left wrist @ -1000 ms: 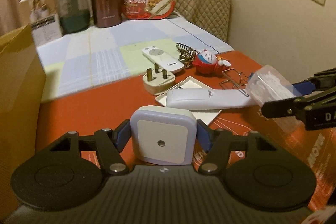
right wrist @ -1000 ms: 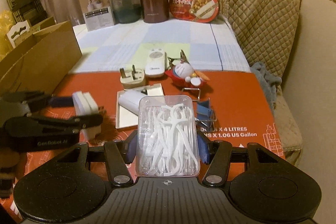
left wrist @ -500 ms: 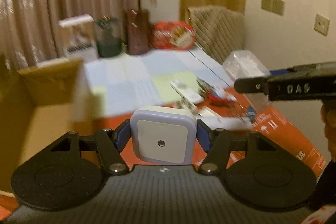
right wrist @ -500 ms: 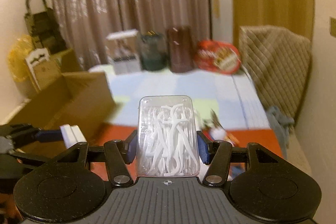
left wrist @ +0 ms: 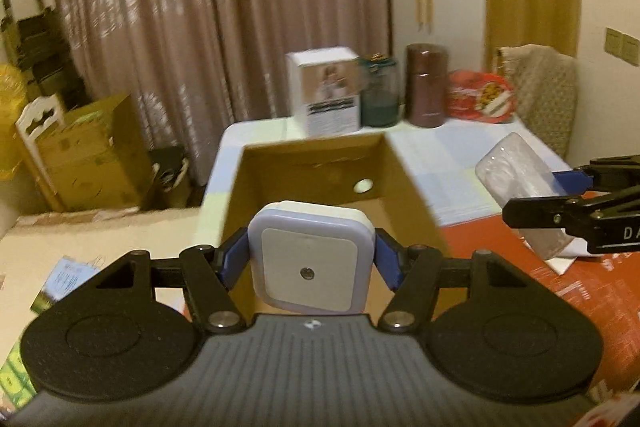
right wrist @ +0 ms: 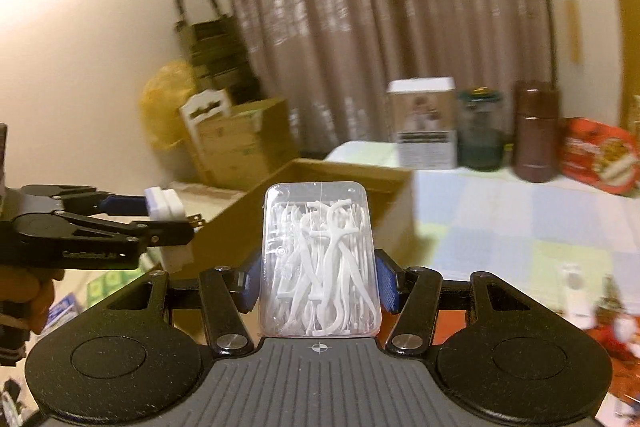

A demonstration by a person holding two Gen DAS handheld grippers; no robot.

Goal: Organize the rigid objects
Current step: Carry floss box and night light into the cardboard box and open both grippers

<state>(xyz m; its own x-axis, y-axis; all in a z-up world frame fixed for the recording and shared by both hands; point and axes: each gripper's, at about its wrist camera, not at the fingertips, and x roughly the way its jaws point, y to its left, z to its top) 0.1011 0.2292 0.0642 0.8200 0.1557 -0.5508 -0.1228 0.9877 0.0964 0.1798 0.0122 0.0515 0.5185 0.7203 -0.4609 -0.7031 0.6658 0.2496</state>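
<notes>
My left gripper (left wrist: 310, 263) is shut on a white square plug-in night light (left wrist: 308, 269), held in the air over the near edge of an open cardboard box (left wrist: 320, 163). My right gripper (right wrist: 320, 279) is shut on a clear plastic case of white floss picks (right wrist: 320, 263), held above the box's right side (right wrist: 352, 171). The right gripper with the case shows at the right of the left wrist view (left wrist: 520, 195). The left gripper with the night light shows at the left of the right wrist view (right wrist: 168, 207).
A white carton (left wrist: 326, 91), a dark green jar (left wrist: 378, 93), a brown canister (left wrist: 426, 85) and a red food tray (left wrist: 480, 99) stand at the table's far edge. More cardboard boxes (left wrist: 92, 155) and a yellow bag stand on the floor at left. A padded chair (left wrist: 540, 87) is right.
Both grippers rose from the red mat and swung left with their objects. The view now faces the open cardboard box and the curtain instead of the items on the table.
</notes>
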